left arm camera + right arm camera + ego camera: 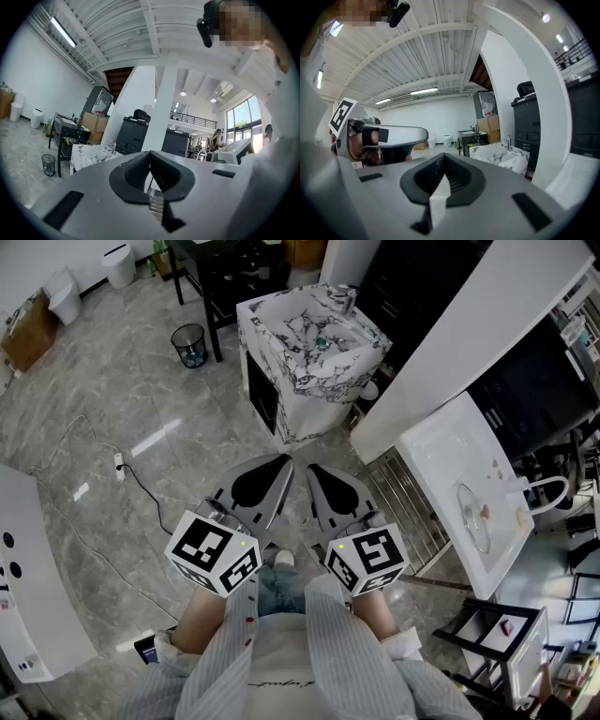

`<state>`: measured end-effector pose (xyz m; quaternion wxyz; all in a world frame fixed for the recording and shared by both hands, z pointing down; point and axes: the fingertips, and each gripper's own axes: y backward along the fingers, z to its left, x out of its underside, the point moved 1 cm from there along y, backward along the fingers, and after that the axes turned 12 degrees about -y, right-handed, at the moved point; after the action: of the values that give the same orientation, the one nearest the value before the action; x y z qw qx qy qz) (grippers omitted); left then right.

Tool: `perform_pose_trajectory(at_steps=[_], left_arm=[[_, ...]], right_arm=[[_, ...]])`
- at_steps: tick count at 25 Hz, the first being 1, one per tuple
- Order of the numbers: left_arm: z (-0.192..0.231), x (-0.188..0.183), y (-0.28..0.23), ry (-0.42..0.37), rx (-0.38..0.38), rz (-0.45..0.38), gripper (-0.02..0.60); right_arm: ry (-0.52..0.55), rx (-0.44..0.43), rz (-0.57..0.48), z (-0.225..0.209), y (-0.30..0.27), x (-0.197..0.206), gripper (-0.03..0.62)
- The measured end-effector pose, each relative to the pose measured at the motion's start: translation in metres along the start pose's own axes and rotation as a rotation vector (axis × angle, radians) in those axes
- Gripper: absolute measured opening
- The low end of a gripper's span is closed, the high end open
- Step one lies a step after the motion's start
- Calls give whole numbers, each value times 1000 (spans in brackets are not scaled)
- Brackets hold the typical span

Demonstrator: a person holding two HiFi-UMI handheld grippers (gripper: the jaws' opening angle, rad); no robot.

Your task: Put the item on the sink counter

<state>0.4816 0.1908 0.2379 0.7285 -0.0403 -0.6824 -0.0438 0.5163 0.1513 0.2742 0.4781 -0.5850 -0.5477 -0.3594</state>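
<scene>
The marble sink counter stands ahead of me on the floor, with a faucet at its back; it also shows as the marble counter in the left gripper view and the marble counter in the right gripper view. My left gripper and right gripper are held side by side close to my body, well short of the counter. Both are shut with nothing between the jaws. The left gripper and right gripper show their jaws meeting. I cannot tell which object is the item.
A white washbasin with small objects on it and a white faucet stands to my right, over a metal rack. A mesh bin and a black table stand left of the counter. A cable trails on the floor.
</scene>
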Motion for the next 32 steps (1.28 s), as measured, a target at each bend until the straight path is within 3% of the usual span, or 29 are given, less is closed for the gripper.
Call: perform_pose_trajectory(at_steps=[10,18,25,32], left_arm=[[-3,0,-13,0,-19,-3,17],[6,4,-8,3,-81,-5,17],[48,3,-6,17,-130,-11,17],[123,-1,-16,26,-108,-10,17]], right_arm=[[14,-8,-10,-12,5,-8,9],[-11,-35,15,-22,2,2,9],[-14,-68,52,-16,-38,7,9],[-24,-35,67,-12,-111,1,9]])
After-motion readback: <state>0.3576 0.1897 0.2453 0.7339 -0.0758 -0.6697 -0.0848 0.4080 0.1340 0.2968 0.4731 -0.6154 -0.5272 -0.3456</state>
